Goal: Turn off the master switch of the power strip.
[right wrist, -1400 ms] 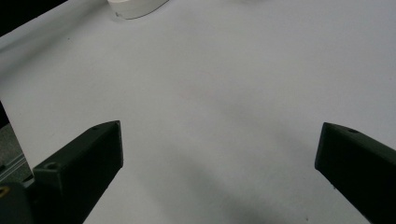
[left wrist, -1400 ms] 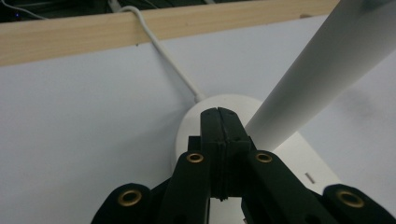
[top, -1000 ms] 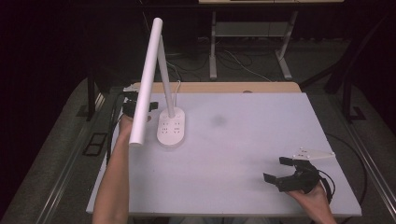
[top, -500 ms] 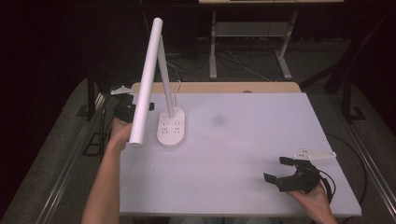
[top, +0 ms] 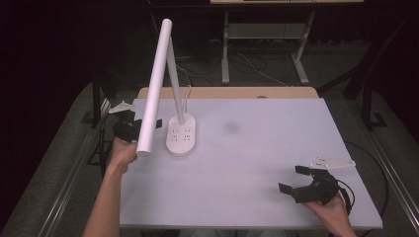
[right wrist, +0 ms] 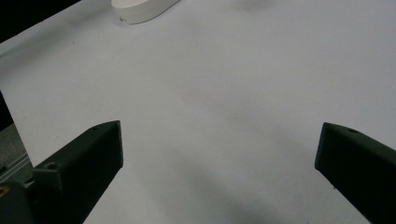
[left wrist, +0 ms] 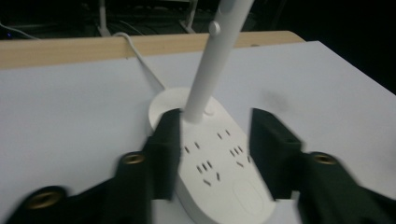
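Since a second ago our left gripper (top: 132, 129) has drawn back from the desk lamp (top: 181, 136) toward the table's left edge, and its jaws have just been opening. In the left gripper view they now stand apart on either side of the lamp base (left wrist: 215, 163), with a gap showing at the right jaw; we cannot tell whether the left jaw touches the base, but nothing is pinched. The lamp has not shifted: its oval base, with sockets on top, sits on the left half of the white table (top: 257, 163), near the far edge, its stem rising and the long lamp head (top: 154, 84) slanting down over the left side. Its white cord (left wrist: 140, 60) runs off over the wooden strip (left wrist: 70, 46) behind.

Our right gripper (top: 302, 181) rests near the front right corner, well apart from the lamp, jaws spread wide over bare table, holding nothing.

We judge that we have just let go of the lamp after working on it, so whatever we did there looks finished, or we are about to take a fresh hold on the base.
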`<state>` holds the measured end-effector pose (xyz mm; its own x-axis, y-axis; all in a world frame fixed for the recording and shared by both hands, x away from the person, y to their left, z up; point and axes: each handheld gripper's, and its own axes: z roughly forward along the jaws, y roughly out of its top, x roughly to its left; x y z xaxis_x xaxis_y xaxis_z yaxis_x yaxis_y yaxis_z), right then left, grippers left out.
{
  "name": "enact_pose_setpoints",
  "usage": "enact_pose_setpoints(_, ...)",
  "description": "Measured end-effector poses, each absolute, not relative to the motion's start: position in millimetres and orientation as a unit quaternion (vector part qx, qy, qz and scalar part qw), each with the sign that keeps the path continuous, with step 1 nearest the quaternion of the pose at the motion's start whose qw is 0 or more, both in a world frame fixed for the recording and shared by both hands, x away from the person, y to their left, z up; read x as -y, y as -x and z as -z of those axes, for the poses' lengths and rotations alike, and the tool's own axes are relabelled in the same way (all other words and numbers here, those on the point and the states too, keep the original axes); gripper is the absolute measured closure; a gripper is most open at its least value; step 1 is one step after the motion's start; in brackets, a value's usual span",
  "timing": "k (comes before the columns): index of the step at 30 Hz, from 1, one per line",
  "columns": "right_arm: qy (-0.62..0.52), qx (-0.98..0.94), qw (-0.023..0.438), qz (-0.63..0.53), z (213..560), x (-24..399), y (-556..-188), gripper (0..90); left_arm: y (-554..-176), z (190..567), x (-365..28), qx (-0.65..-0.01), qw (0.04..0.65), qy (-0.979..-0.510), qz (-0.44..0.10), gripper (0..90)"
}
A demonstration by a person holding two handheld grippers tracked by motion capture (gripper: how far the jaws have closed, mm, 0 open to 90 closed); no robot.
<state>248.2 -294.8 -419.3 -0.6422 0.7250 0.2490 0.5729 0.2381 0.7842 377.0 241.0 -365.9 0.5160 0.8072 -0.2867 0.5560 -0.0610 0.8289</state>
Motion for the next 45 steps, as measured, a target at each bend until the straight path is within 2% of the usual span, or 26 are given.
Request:
enact_pose_setpoints(5, -0.414, -0.783, 0.082, -0.456, 419.1, 293.2, -247.3, 0.5, -364.0, 371.8, -241.7, -0.460, 0.498, -0.728, -0.103, 14.4)
enact_pose_setpoints(8, -0.414, -0.783, 0.084, -0.457, 418.5, 292.4, -246.8, 0.5, -357.1, 372.0, -240.7, -0.461, 0.500, -0.726, -0.099, 1.4)
enact_pose_setpoints(9, -0.415, -0.782, 0.082, -0.457, 418.2, 292.0, -246.4, 0.5, -354.6, 371.9, -240.8, -0.459, 0.502, -0.726, -0.099, 0.0)
enact_pose_setpoints(28, -0.416, -0.780, 0.084, -0.461, 417.1, 292.5, -244.6, 0.6, -307.4, 374.0, -230.0, -0.422, 0.547, -0.716, -0.106, 0.0)
enact_pose_setpoints(45, -0.415, -0.779, 0.084, -0.462, 417.0, 292.1, -242.4, 0.5, -276.4, 401.6, -204.9, -0.383, 0.539, -0.747, -0.072, 0.0)
